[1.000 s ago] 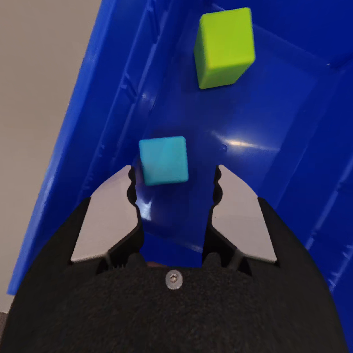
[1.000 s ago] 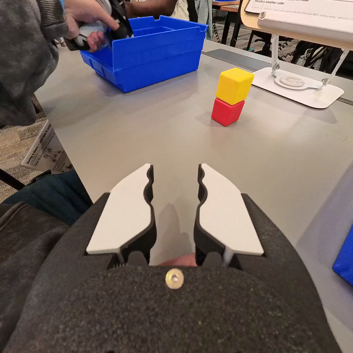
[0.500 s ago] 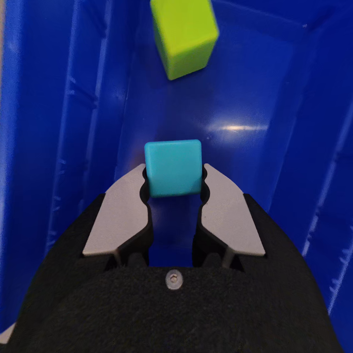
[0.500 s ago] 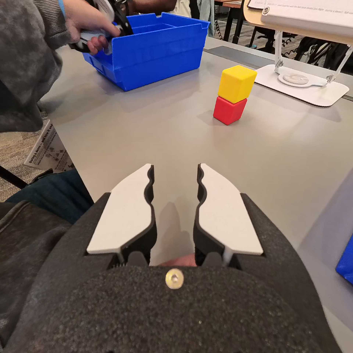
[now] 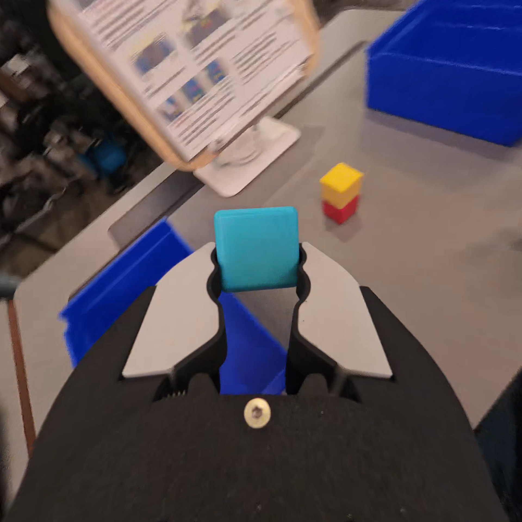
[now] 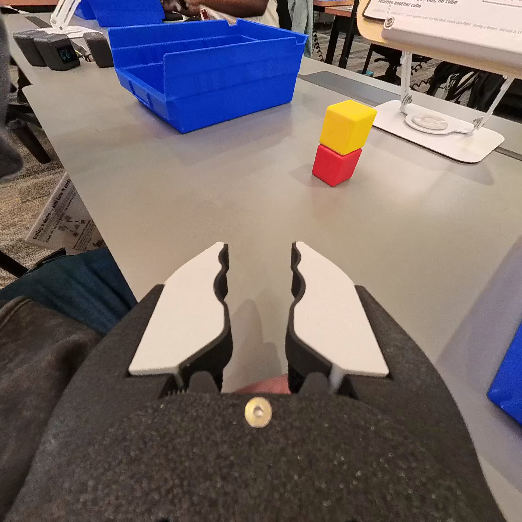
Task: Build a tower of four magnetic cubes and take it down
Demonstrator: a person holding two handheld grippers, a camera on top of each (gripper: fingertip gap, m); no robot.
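My left gripper [image 5: 256,264] is shut on a teal cube [image 5: 256,248] and holds it in the air above the corner of a blue bin [image 5: 124,285]. A yellow cube [image 5: 341,184] sits on a red cube [image 5: 340,210] on the grey table [image 5: 423,254], ahead and to the right of the teal cube. In the right wrist view the same yellow cube [image 6: 347,126] on the red cube [image 6: 335,164] stands ahead and to the right of my right gripper [image 6: 259,248], which is open and empty low over the table's near edge.
A blue bin [image 6: 203,76] stands at the back left of the table [image 6: 197,197]. A second blue bin [image 5: 446,70] is at the right; its corner shows in the right wrist view [image 6: 508,381]. A white stand with a printed sheet [image 5: 248,152] is behind the cubes.
My left gripper closed on the teal cube in the bin, then lifted it out and swung toward the table. The right gripper stayed open and barely moved.
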